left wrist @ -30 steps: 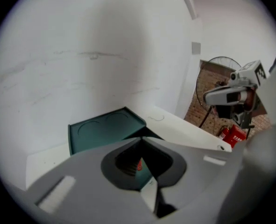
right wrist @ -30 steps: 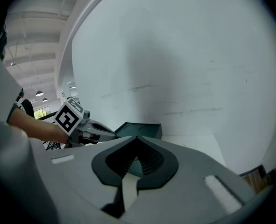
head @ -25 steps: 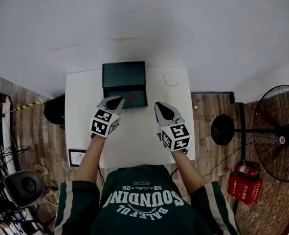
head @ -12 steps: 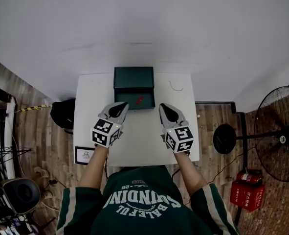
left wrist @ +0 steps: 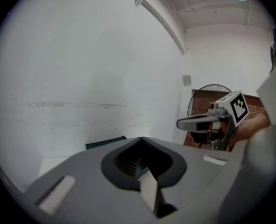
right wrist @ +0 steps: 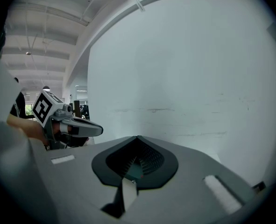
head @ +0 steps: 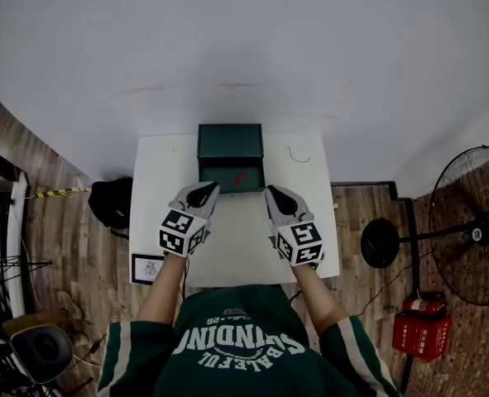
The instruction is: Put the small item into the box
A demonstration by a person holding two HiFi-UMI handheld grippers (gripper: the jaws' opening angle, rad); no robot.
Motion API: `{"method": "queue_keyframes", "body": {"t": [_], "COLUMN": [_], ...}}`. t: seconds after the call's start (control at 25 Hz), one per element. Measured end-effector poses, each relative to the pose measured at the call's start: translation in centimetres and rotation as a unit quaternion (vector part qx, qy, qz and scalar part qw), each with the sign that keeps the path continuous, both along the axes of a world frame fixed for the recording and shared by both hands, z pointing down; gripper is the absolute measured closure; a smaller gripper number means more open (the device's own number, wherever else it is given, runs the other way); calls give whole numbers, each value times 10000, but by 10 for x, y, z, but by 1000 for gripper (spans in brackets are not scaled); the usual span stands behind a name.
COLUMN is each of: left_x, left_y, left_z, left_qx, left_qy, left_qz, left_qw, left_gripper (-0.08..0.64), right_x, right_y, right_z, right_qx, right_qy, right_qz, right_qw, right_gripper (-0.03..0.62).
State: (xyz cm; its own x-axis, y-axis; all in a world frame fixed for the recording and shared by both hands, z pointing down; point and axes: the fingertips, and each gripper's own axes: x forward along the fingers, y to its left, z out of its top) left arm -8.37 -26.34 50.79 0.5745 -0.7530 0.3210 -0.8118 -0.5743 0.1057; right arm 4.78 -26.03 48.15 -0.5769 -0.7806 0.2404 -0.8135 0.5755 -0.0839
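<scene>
A dark green box (head: 230, 143) stands open at the far middle of the white table (head: 161, 172), its lid upright at the back. A small red item (head: 238, 177) lies inside the box. My left gripper (head: 210, 188) hovers at the box's near left corner, shut and empty. Shut and empty too, my right gripper (head: 270, 191) is at the near right corner. In the left gripper view the closed jaws (left wrist: 140, 138) point over the box edge (left wrist: 106, 142), with the right gripper (left wrist: 198, 123) beside. The right gripper view shows its closed jaws (right wrist: 137, 137) and the left gripper (right wrist: 81, 127).
A thin bent wire (head: 296, 154) lies on the table right of the box. A framed card (head: 148, 267) sits at the table's near left corner. On the wooden floor are a black bag (head: 112, 203), a standing fan (head: 467, 222) and a red box (head: 416, 335).
Both grippers have drawn back a little from the box toward the person. The red item, close to the left gripper's tip a second ago, now lies apart from it in the box.
</scene>
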Motion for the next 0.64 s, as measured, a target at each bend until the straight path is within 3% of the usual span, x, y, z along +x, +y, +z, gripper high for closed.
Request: {"method": "queue_keyframes", "body": {"t": [0.64], "left_x": [-12], "left_y": [-3], "left_z": [5], "left_qx": [-84], "left_qy": [93], "left_qz": [-18], "left_qw": [9999], "left_gripper": [508], "right_x": [-12], "right_y": [-5], "right_z": [3], "right_qx": [-31], "right_qy": [29], "right_qz": [18], "right_qw": [10000], "right_gripper": [591]}}
